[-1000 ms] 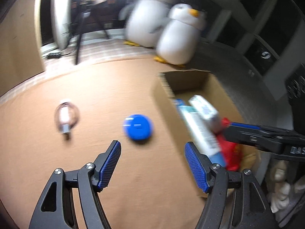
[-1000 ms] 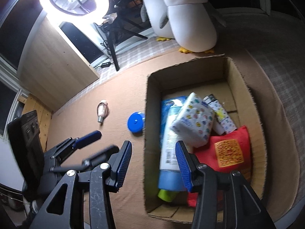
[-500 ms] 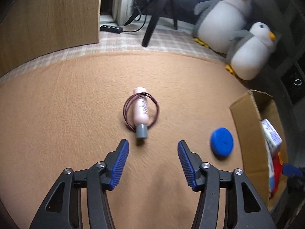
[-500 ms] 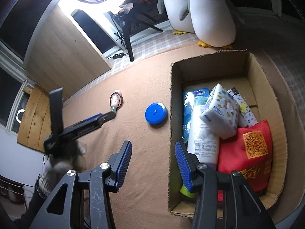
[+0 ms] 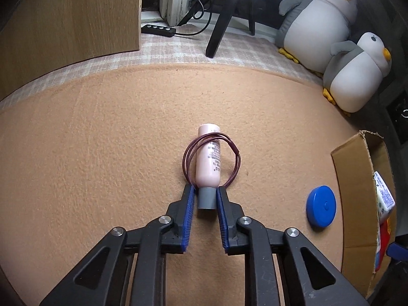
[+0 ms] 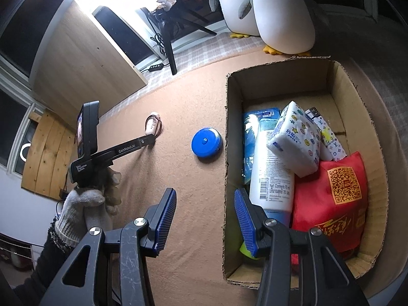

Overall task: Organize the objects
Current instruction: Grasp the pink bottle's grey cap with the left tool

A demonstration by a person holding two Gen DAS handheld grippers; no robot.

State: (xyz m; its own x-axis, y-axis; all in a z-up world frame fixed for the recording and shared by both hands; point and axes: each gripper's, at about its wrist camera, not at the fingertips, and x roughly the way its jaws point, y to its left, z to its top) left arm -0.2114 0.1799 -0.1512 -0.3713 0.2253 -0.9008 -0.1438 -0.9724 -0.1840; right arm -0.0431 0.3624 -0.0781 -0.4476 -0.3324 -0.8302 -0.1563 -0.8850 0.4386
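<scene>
**A:** What lay around the tongs, biggest first?

**B:** A tan felt mat [image 5: 102,153] spread beneath both pairs. Beyond the left tongs stood two grey-and-white plush penguins [image 5: 354,74]. Under the right tongs [image 6: 205,219] sat an open brown cardboard box [image 6: 357,107], its left wall between their jaws, holding a red cloth pouch with a gold code square [image 6: 329,204], a white squeeze tube [image 6: 272,173] and a white patterned tissue pack [image 6: 295,140].

**B:** Left of that box, ahead of the right tongs' left finger, lay a round blue plastic lid [image 6: 206,142].

**A:** And the small bottle?

**B:** The pale pink plastic bottle with a grey cap [image 5: 207,163] lay on the mat, straight ahead of the left tongs [image 5: 206,199], cap towards them, a thin maroon wire loop [image 5: 236,153] around its body.

**A:** Were the tongs clenched?

**B:** The left pair had just been closing, and its blue pads [image 5: 190,204] pressed the grey cap from both sides. The right pair stood released, gripping nothing.
</scene>
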